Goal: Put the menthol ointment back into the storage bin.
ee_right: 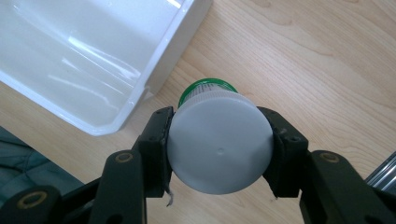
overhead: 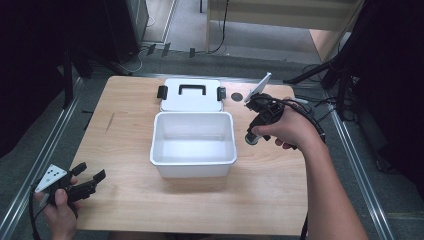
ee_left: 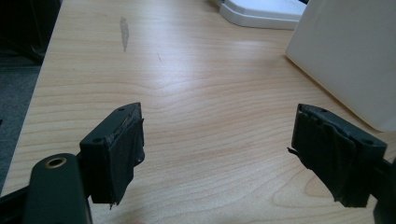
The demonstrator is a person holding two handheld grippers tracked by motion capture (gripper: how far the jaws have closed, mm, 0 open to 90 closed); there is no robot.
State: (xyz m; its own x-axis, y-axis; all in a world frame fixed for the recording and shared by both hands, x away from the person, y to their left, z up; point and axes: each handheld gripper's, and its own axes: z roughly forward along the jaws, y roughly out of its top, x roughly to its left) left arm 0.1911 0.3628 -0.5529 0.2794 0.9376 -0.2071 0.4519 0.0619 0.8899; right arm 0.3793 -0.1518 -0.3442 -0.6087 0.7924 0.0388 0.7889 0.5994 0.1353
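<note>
My right gripper [ee_right: 219,144] is shut on a small jar with a white cap [ee_right: 219,147] and a green band below it, pads pressing the cap from both sides. Seen from the high view, that right gripper [overhead: 254,135] hangs above the table just right of the open white box [overhead: 193,159], the jar [overhead: 251,138] pointing down. The box's lid [overhead: 192,102] with a black handle lies flat behind it. My left gripper [overhead: 92,179] rests at the table's front left corner, jaws wide apart with only bare wood between its pads [ee_left: 123,151].
A dark round mark [overhead: 237,96] lies on the wooden table [overhead: 270,190] right of the lid. The box wall [ee_left: 355,51] rises to the right of the left gripper. Metal rails [overhead: 40,165] run along both table sides, with dark stands and cables beyond.
</note>
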